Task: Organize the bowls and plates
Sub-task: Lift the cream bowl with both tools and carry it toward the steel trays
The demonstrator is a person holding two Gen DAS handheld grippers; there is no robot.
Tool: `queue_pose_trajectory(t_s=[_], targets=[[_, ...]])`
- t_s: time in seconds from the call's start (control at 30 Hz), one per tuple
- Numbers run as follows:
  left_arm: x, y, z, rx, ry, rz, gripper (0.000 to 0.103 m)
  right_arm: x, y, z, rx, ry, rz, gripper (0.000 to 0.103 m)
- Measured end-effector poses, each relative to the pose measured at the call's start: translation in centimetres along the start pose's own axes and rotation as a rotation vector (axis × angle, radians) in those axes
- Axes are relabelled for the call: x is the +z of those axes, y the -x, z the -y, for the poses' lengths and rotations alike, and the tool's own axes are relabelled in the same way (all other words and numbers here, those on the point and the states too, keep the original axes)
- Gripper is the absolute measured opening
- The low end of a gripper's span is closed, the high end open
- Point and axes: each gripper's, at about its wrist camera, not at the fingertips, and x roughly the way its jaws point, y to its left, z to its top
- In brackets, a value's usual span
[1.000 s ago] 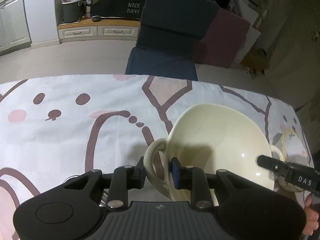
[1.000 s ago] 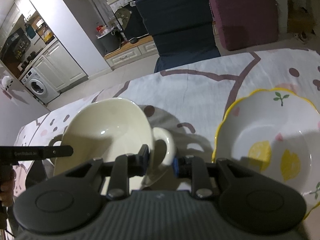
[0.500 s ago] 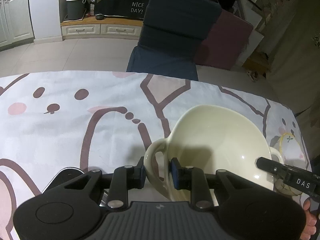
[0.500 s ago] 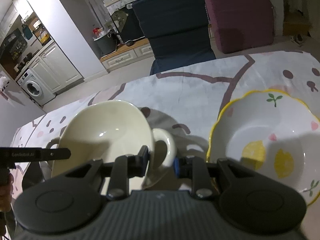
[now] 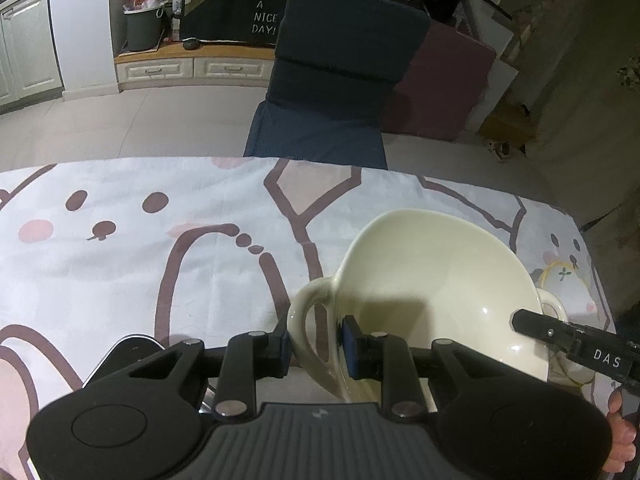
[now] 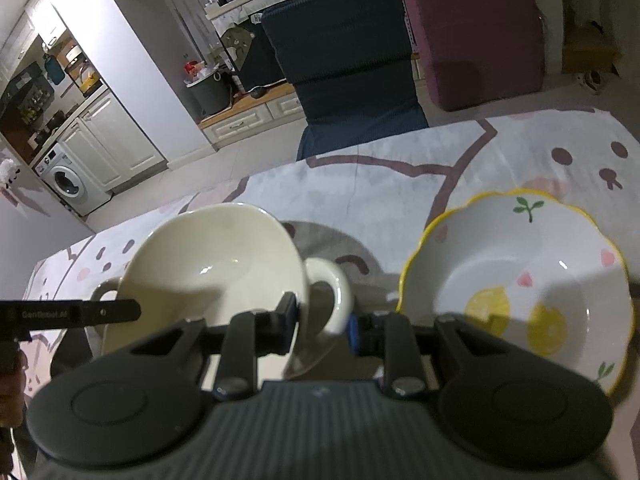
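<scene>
Little has shifted since 1 s ago: both grippers keep their clamp on the cream bowl's two loop handles; in the right wrist view the lemon bowl sits a bit higher and further left in frame, and more floor shows beyond the table edge in the left wrist view.

Item 1, cream bowl: two-handled, glazed, empty inside. Tilted, held up over the table between both grippers; shadow falls on the cloth behind it. Also seen in right view.

Item 2, left gripper: fingers narrow, blue pads pinching the bowl's left loop handle from both sides. Seen from the right view as a black bar at frame left.

Item 3, right gripper: fingers narrow, closed on the opposite loop handle. Shows in left view as black finger marked "DAS", w/ a hand below it.

Item 4, lemon bowl: white, scalloped yellow rim, lemon and leaf print. Rests on the table just right of the cream bowl, apart from it.

Item 5, tablecloth: white w/ brown line cartoon print, pink spots.

Bkgd: dark blue chair at far table edge, maroon cushion, washing machine, grey bin.
</scene>
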Motion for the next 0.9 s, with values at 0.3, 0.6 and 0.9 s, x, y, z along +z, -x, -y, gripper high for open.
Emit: queue_pose_trajectory(t_s=[0.3,0.6,0.9], targets=[[-0.3,2.0,0.7,-0.015,0.016,0.016,0.026,0.3,2.0,0.1,0.003,0.015,0.026,0.03],[-1.2,5.0,1.3,-0.021,0.03,0.043,0.026,0.5,4.3,-0.2,0.017,0.044,0.049,0.029],[-2.6,8.5,1.9,-0.035,0.046,0.067,0.025,0.2,6.4,-0.2,0.029,0.042,0.062,0.029]])
